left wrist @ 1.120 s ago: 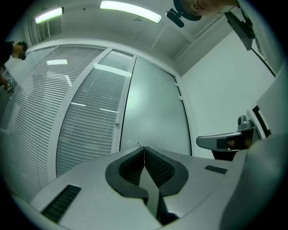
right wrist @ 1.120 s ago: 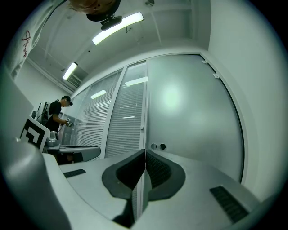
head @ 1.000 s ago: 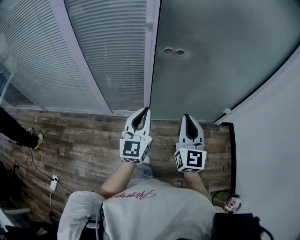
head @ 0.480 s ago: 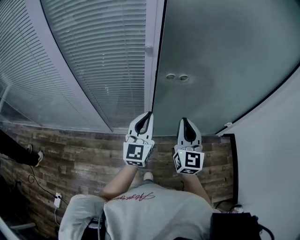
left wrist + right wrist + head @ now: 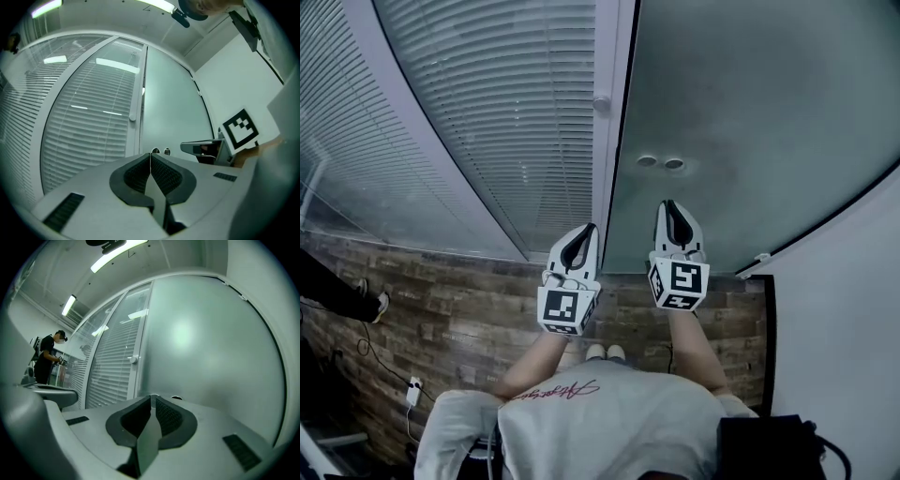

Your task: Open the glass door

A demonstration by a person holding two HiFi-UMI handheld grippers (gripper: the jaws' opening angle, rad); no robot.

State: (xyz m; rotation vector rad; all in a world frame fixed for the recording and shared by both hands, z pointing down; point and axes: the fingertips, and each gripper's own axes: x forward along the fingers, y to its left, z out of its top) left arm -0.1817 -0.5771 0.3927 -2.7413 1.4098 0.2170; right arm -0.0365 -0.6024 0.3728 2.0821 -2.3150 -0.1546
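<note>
Head view: the frosted glass door [image 5: 750,103] fills the upper right. Its left edge runs alongside a white frame post [image 5: 614,56], which carries a small round knob [image 5: 601,104]. Two round fittings [image 5: 661,162] sit side by side on the door near that edge. Left of the post, a glazed panel is covered by horizontal blinds [image 5: 487,122]. A wood-plank floor [image 5: 459,300] lies below, and a white wall [image 5: 844,319] borders the door on the right.

The left claw [image 5: 589,229] is clenched, jaws pressed together with nothing between them. It points toward the foot of the frame post. The right claw [image 5: 668,205] is also clenched and empty. It sits higher in the frame than the left, just below the two round fittings and over the door panel. Contact with the glass cannot be determined.

Left gripper view: the jaws meet along one line, with the door and fittings ahead. Right gripper view: the jaws are together, facing the door. A person [image 5: 47,357] stands well off to the left.
</note>
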